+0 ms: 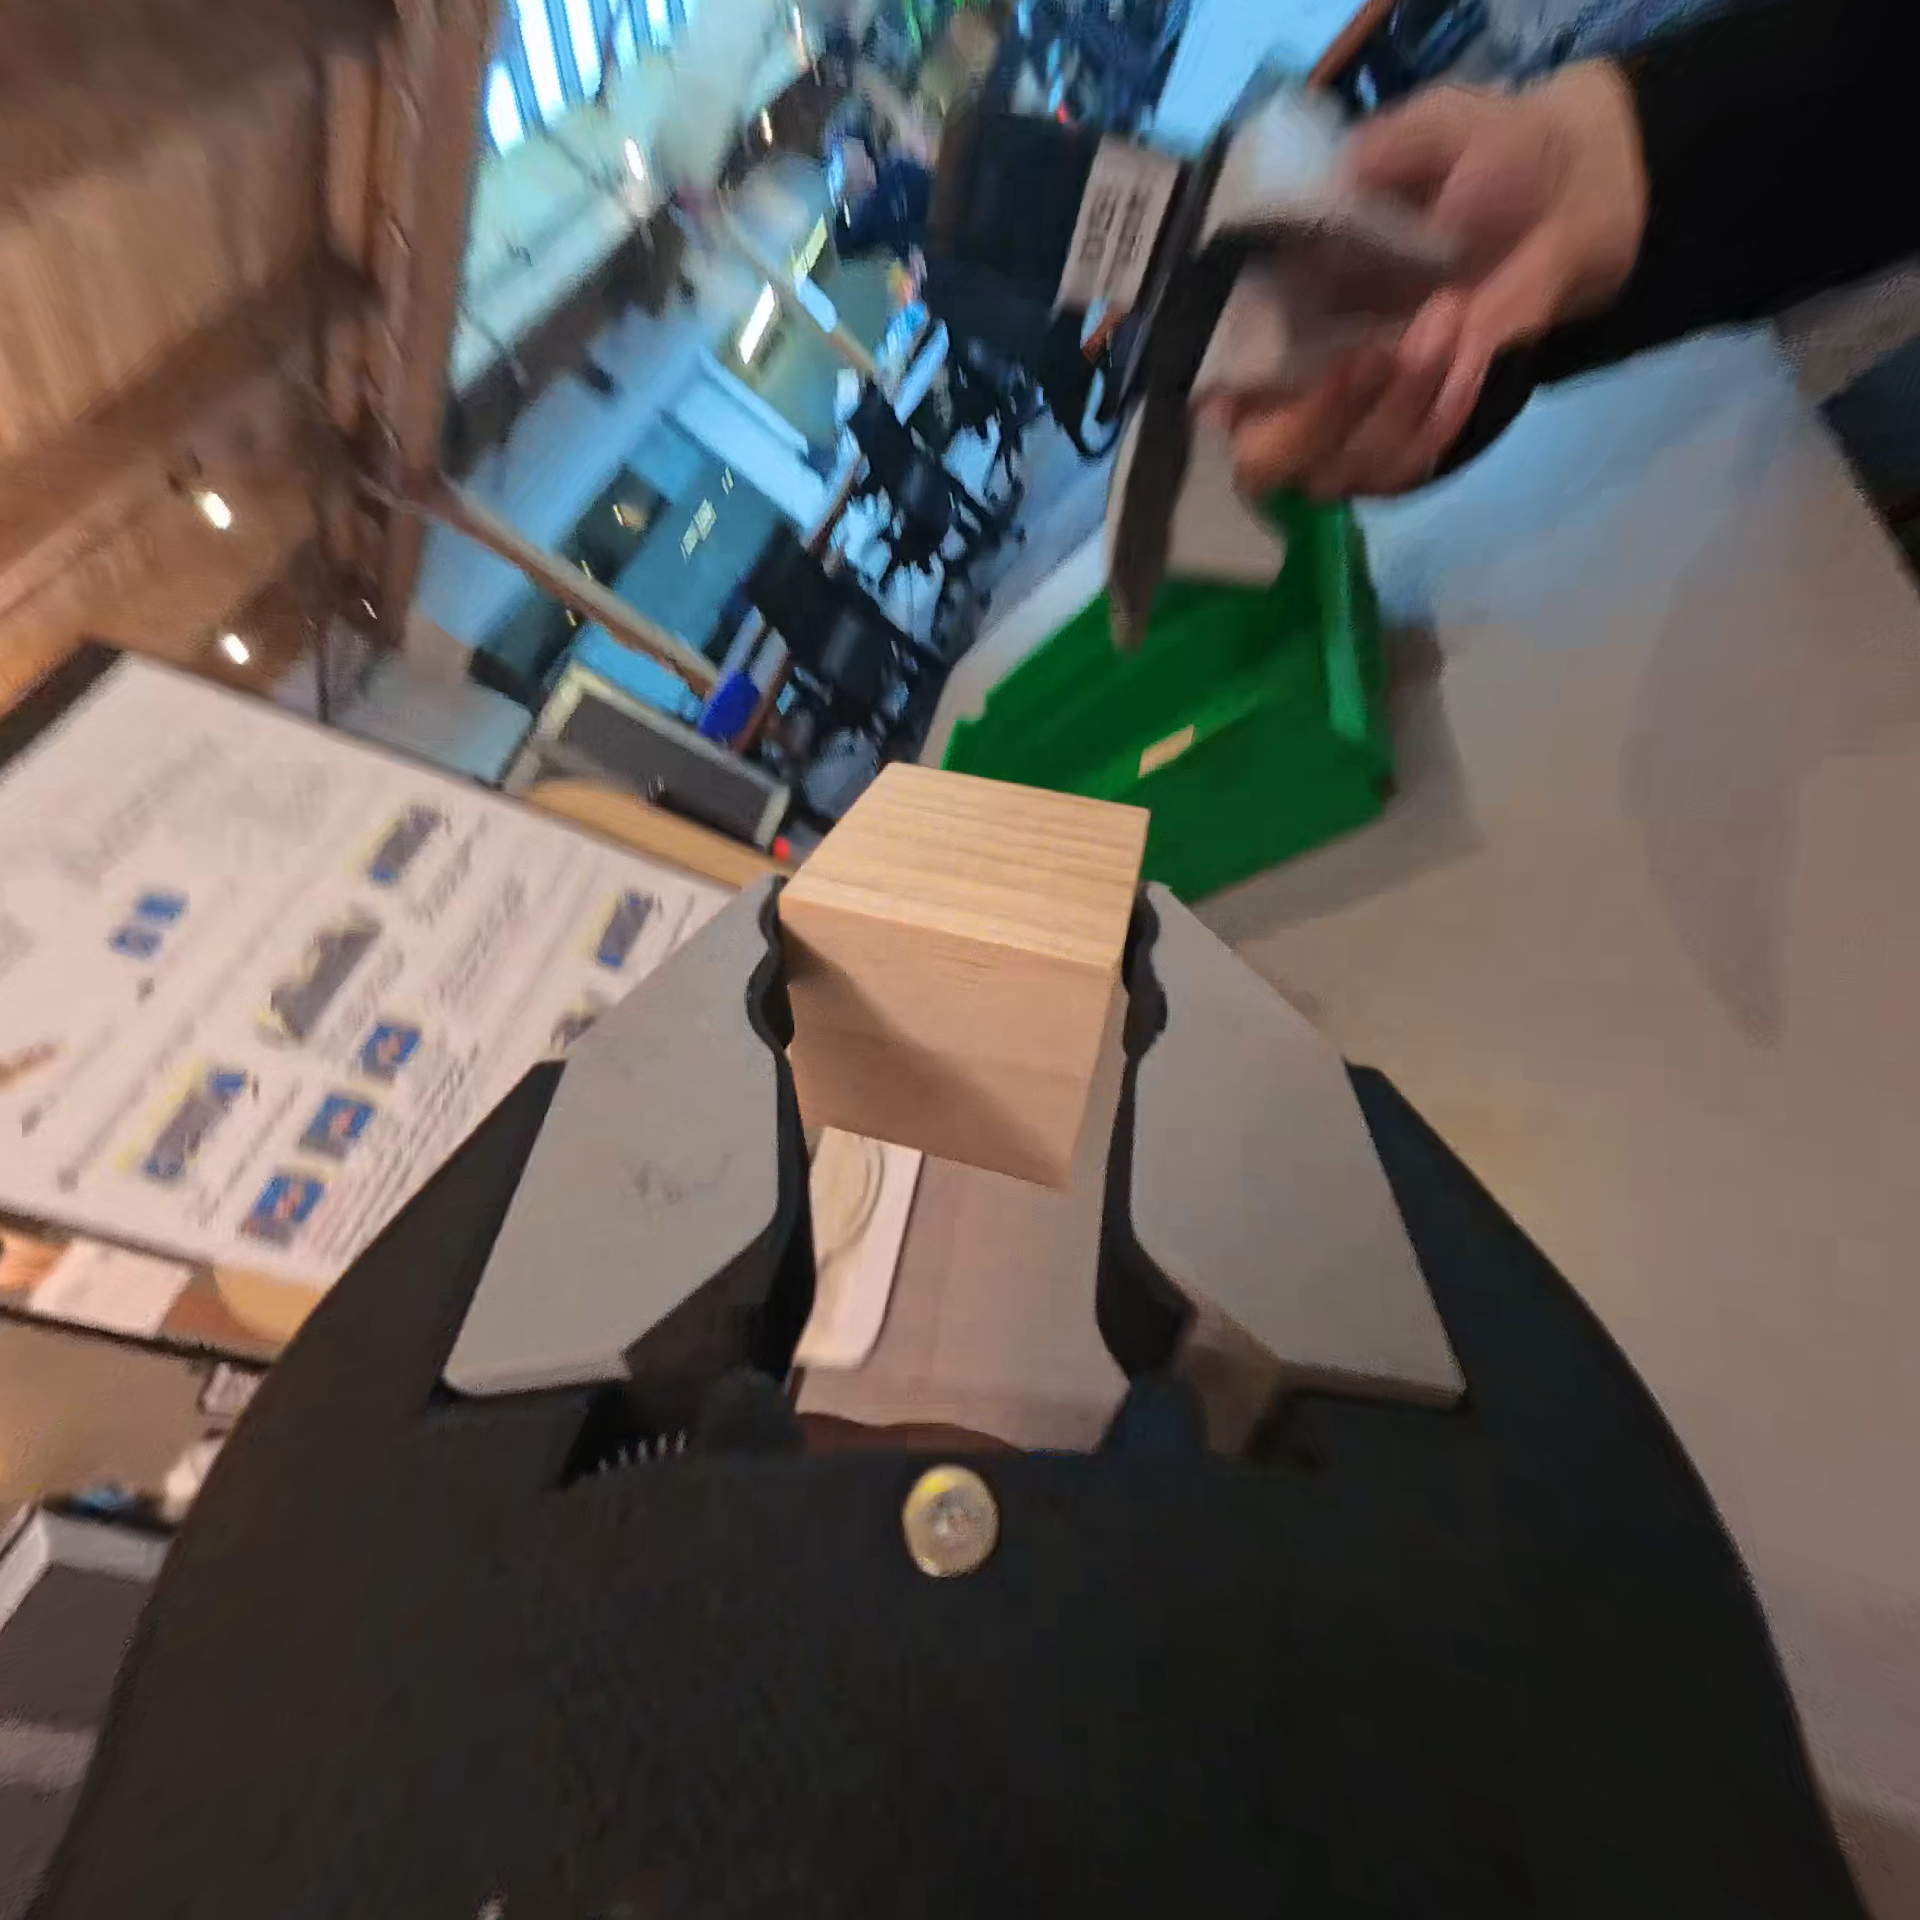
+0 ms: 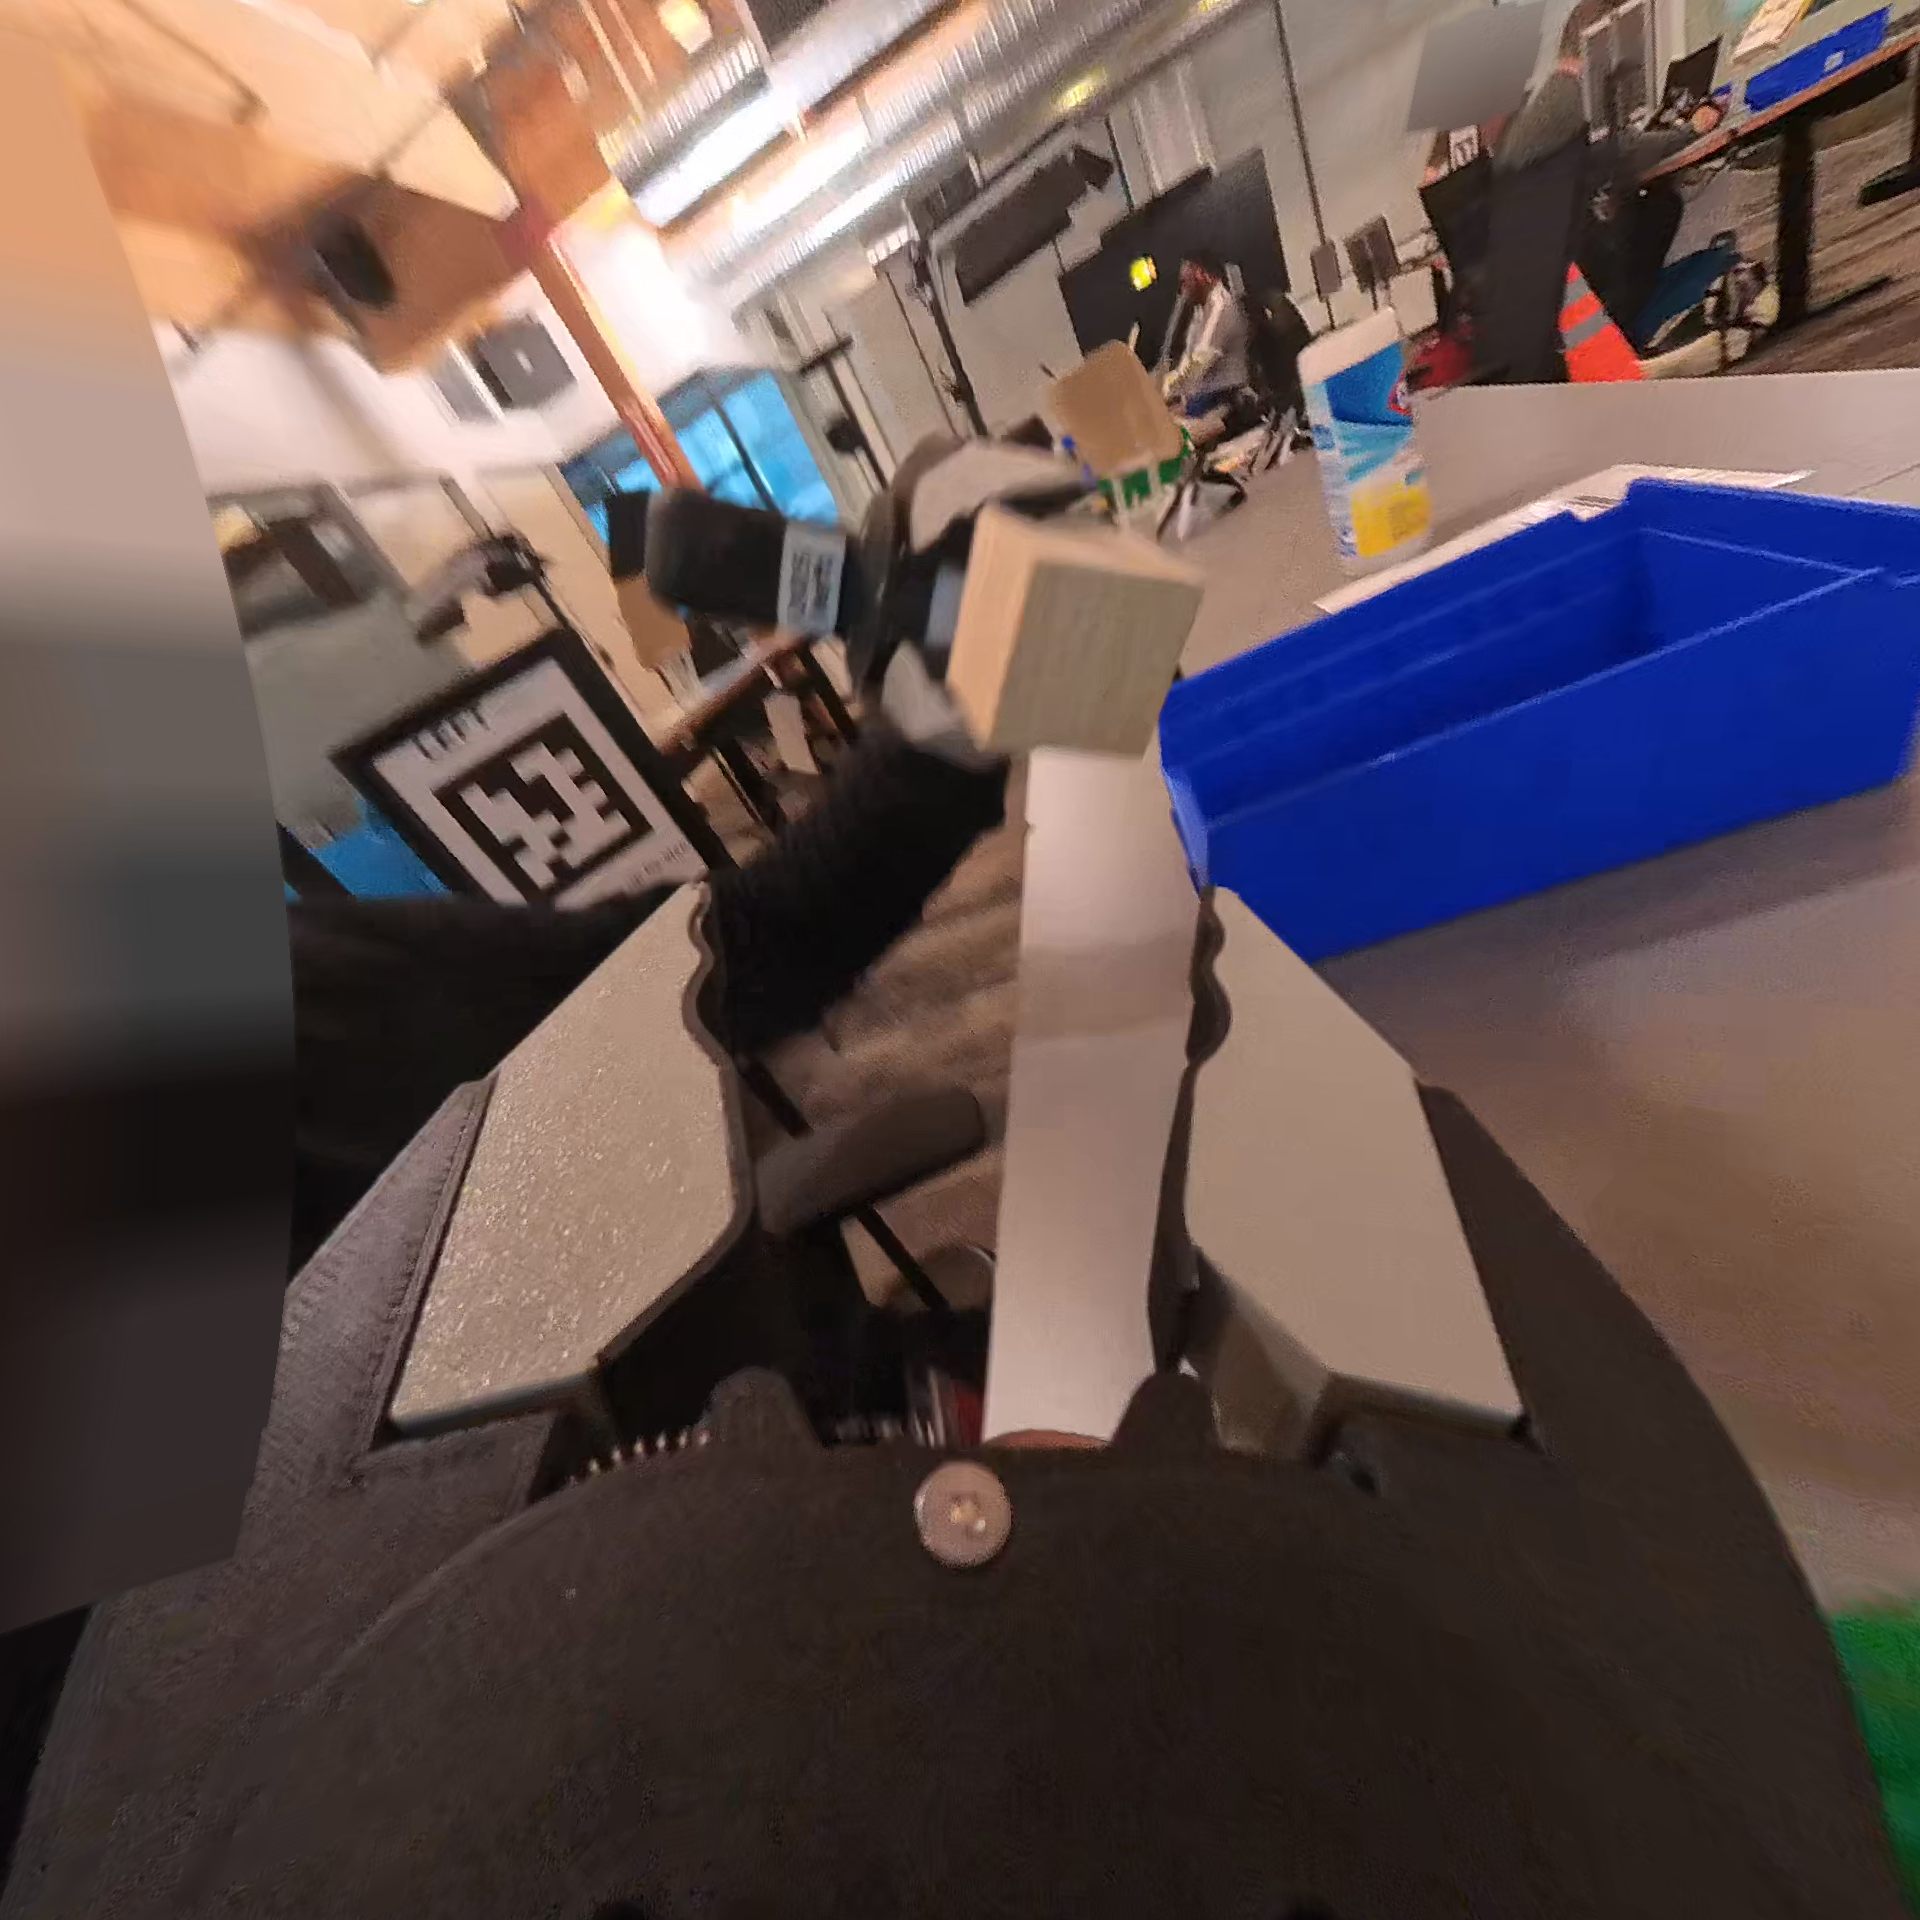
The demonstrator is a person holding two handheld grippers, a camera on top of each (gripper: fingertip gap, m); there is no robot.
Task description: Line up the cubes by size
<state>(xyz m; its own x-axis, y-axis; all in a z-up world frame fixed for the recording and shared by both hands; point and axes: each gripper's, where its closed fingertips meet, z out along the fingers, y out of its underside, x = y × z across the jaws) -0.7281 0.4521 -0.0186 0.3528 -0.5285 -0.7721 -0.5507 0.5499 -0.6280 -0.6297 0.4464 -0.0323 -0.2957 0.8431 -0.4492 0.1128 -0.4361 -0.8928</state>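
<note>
My left gripper [image 1: 961, 904] is shut on a light wooden cube [image 1: 956, 997] and holds it in the air, tilted, above the pale table [image 1: 1558, 1039]. The same cube [image 2: 1075, 649] shows in the right wrist view, held in the left gripper [image 2: 977, 613] above the table's near edge. My right gripper [image 2: 956, 935] is open and empty, with its jaws wide apart. In the left wrist view it [image 1: 1174, 561] is blurred, held by a hand [image 1: 1455, 312] above a green bin. No other cubes are in view.
A green bin [image 1: 1195, 717] stands on the table beyond the cube. A blue bin [image 2: 1558, 707] stands on the table to the right, with a wipes canister [image 2: 1366, 447] behind it. A black-and-white marker board [image 2: 530, 779] stands off the table's edge.
</note>
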